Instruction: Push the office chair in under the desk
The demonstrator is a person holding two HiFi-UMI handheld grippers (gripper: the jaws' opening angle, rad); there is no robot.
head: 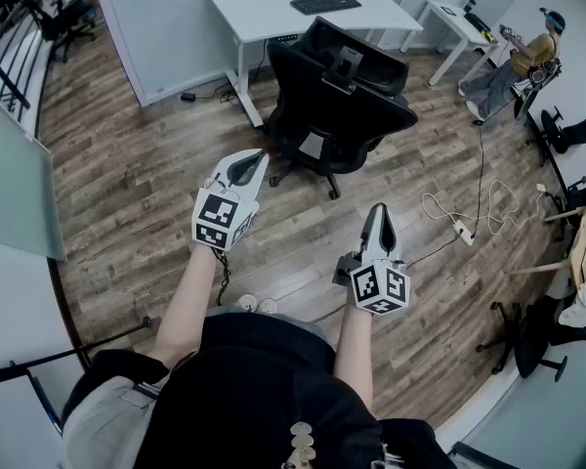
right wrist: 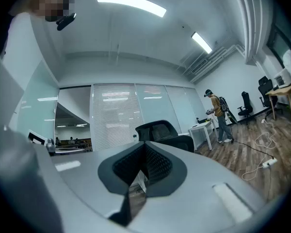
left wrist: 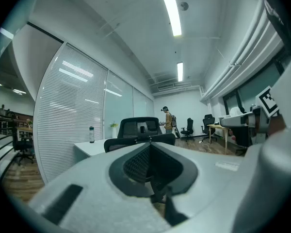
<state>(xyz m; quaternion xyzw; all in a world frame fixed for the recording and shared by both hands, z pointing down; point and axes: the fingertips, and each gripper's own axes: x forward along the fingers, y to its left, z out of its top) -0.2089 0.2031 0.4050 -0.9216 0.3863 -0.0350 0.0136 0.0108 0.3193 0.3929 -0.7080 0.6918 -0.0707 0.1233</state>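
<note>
There are two grippers, one in each hand, and both point level toward the chair. The left gripper (head: 258,156) is closed tight, and nothing is between its jaws. The right gripper (head: 377,209) is closed tight too, and it holds nothing.

One black office chair (head: 337,106) stands on the wood floor (head: 146,164) in front of the grippers. It is pulled out from the white desk (head: 273,13) and stands just beside its front edge. The seat is not under the desk. Neither gripper touches the chair, and the left one is nearer to it.

On the desk lie one black keyboard (head: 324,3) and one bottle (left wrist: 91,134). A second white desk (head: 439,13) stands farther to the right. One person (head: 529,57) is next to that desk.

One white power strip (head: 463,231) lies on the floor to the right of the chair, with a light cord curling from it. At least two more black chairs (head: 569,130) stand along the right side of the room.
</note>
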